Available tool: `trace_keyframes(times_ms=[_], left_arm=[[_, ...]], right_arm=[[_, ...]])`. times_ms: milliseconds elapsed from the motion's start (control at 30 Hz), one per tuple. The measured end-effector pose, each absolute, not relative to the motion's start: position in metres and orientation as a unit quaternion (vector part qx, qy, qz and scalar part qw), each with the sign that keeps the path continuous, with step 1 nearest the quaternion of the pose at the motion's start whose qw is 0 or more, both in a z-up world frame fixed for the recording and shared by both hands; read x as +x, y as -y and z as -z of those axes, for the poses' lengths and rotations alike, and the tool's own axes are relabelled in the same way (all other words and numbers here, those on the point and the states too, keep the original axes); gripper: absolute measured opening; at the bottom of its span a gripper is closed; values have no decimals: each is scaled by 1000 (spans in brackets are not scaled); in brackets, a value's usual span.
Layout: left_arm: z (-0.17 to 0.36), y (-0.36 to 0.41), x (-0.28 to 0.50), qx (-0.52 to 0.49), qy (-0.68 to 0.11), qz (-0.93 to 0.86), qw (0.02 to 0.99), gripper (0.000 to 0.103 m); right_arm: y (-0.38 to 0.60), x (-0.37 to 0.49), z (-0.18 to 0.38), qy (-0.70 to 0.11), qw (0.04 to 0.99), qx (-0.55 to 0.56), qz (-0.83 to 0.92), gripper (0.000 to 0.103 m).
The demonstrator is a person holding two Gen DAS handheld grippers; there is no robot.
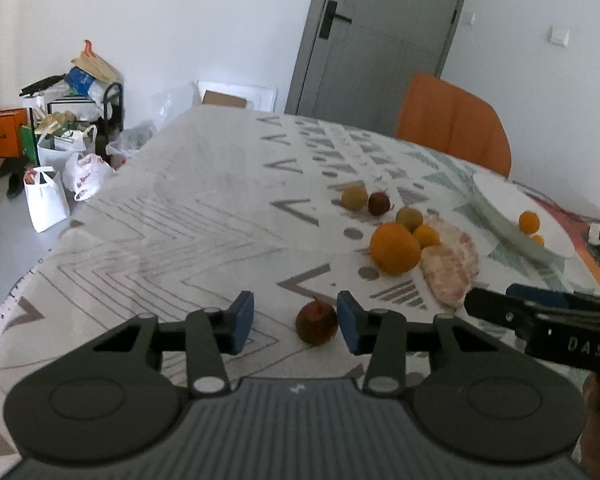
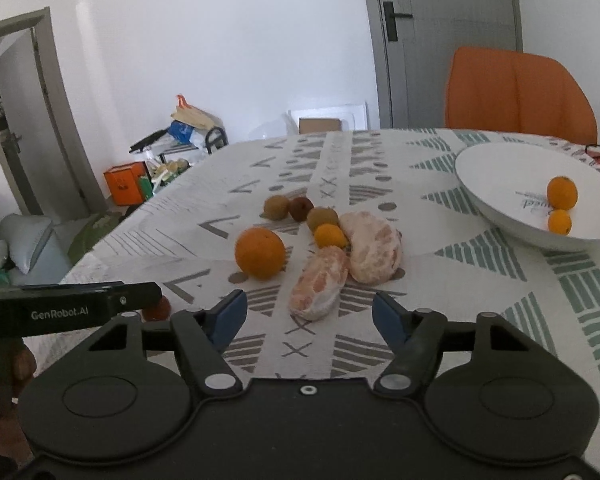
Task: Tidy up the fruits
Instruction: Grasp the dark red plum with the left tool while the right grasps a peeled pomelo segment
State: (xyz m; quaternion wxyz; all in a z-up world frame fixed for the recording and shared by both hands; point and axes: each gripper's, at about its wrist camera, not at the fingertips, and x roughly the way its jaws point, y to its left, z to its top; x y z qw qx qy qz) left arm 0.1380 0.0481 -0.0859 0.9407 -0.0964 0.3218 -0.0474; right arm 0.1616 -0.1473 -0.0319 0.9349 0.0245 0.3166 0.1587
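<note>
My left gripper is open, its blue pads on either side of a small dark red apple on the table; the apple lies close to the right pad. My right gripper is open and empty, just in front of a peeled pomelo piece. A second, larger peeled piece lies behind it. A large orange, a small orange, two kiwis and a dark red fruit lie nearby. A white bowl at the right holds two small oranges.
The table wears a patterned cloth. An orange chair stands behind the far edge. Bags and boxes clutter the floor to the left. A grey door is in the back wall.
</note>
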Motion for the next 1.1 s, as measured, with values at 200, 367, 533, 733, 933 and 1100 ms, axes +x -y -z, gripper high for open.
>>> trace_keyframes(times_ms=[200, 367, 533, 733, 933, 1100], left_arm=[[89, -42, 139, -79, -320, 42, 943, 28], [87, -46, 143, -89, -321, 38, 942, 23], [84, -52, 147, -86, -318, 29, 944, 23], [79, -58, 150, -83, -312, 12, 946, 23], [73, -60, 149, -81, -301, 11, 950, 23], [73, -55, 151, -74, -303, 12, 950, 23]], right_arm=[[145, 178, 44, -337, 928, 29, -156, 69], [140, 186, 45, -338, 928, 19, -157, 67], [132, 195, 46, -337, 929, 5, -153, 62], [123, 201, 47, -333, 931, -11, -151, 55], [113, 201, 49, -320, 937, -52, -128, 33], [122, 196, 47, -321, 935, -30, -145, 31]])
